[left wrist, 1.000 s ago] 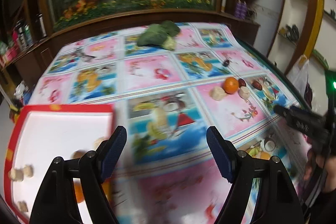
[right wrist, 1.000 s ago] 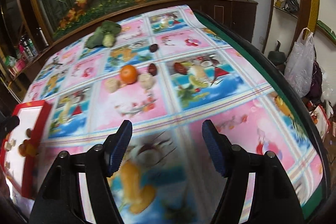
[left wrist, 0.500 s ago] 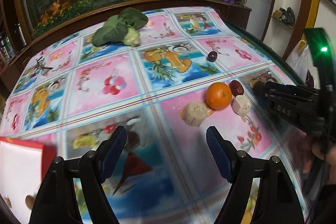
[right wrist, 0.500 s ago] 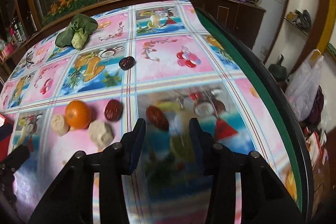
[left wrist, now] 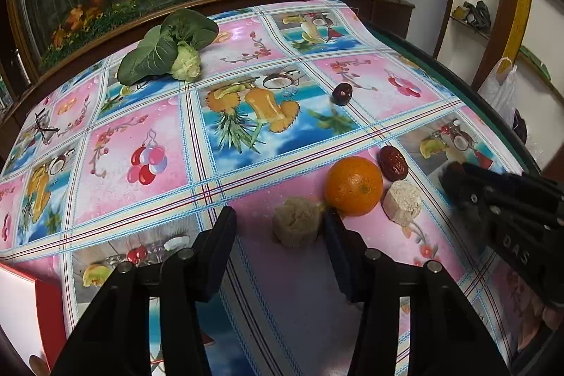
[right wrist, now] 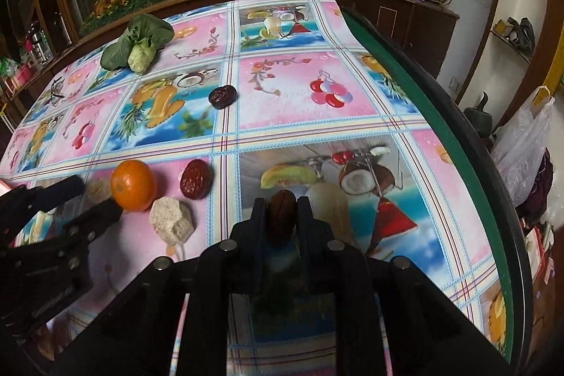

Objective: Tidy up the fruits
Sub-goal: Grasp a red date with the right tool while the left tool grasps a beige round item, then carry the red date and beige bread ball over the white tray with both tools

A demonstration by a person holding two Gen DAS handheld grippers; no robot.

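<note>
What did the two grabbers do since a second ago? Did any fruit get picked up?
The right gripper moved forward and closed on a red date. The left gripper left the red tray and swung right, open, with the beige lump now between its fingers. The orange, the other dates and the leafy vegetable stayed put.

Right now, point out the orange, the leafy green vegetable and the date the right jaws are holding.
orange (left wrist: 353,185), left wrist view, middle of peel.
leafy green vegetable (right wrist: 135,41), right wrist view, leaf centre.
held date (right wrist: 281,210), right wrist view, exposed top between the jaws.
</note>
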